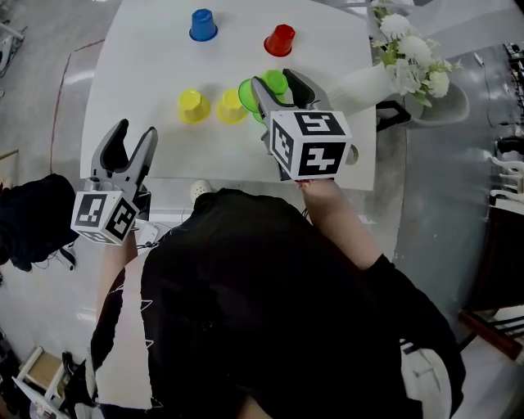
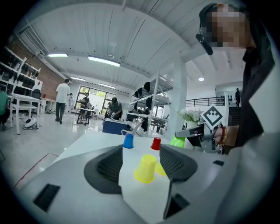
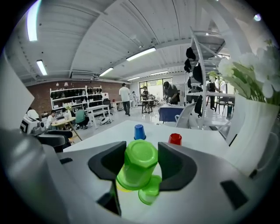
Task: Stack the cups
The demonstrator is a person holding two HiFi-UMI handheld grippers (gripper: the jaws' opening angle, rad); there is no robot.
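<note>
Right gripper [image 3: 141, 153] clamps a tilted green cup [image 3: 133, 175] (second green cup [image 3: 151, 192] just below); left gripper [image 2: 141, 151] stands open, empty, facing yellow cups [image 2: 145, 168].

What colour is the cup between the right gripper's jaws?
The cup is bright green, clearest in the right gripper view.

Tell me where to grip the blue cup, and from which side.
Probably the side wall of the blue cup, about midway up, jaws coming down from above, one on each side. It stands upside down, closed base up, so no rim is open to pinch, and it stands apart from the red cup.
</note>
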